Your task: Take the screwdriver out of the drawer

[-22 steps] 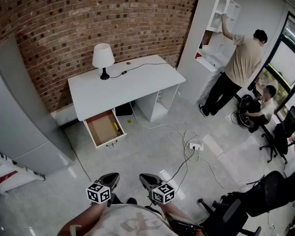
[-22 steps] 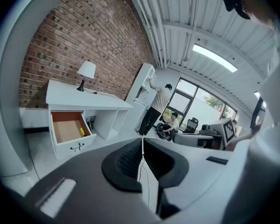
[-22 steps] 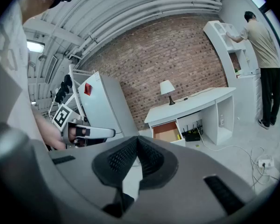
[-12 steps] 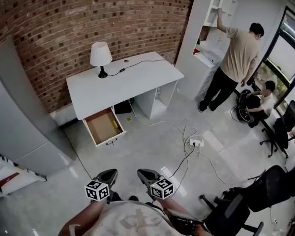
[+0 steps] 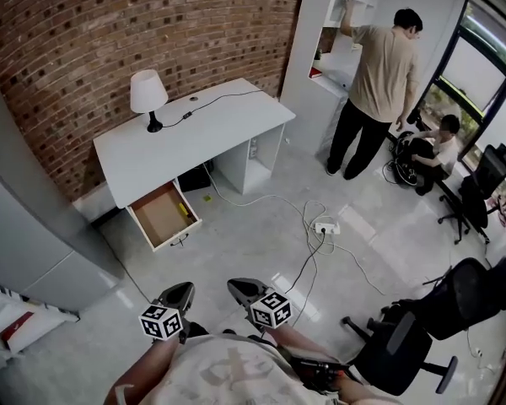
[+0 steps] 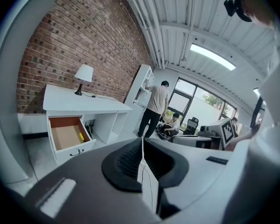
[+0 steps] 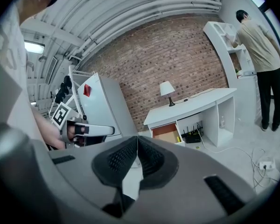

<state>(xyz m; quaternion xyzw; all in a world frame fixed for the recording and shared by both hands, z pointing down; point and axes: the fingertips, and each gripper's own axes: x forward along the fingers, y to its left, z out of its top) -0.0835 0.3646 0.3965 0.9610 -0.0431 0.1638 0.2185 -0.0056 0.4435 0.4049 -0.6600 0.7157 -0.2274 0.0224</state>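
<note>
A white desk [image 5: 194,129] stands against the brick wall, and its drawer [image 5: 148,218] is pulled open. A yellow-handled screwdriver [image 5: 184,210] lies along the drawer's right side, and it also shows as a yellow screwdriver [image 6: 81,136] and a small yellow screwdriver [image 7: 178,138] in the two gripper views. Both grippers are held low by my body, far from the desk. The left gripper [image 5: 183,290] is shut and holds nothing. The right gripper [image 5: 234,285] is shut too, with its pads meeting at the tips.
A lamp [image 5: 143,95] stands on the desk. A power strip [image 5: 325,226] and loose cables lie on the floor between me and the desk. A person [image 5: 375,78] stands at a white shelf [image 5: 320,49], another sits nearby. An office chair [image 5: 405,344] is at the right, and a grey cabinet [image 5: 25,226] at the left.
The head view has swung, so the desk and drawer sit further left and the standing person nearer the middle. Both grippers stay shut and low by my body.
</note>
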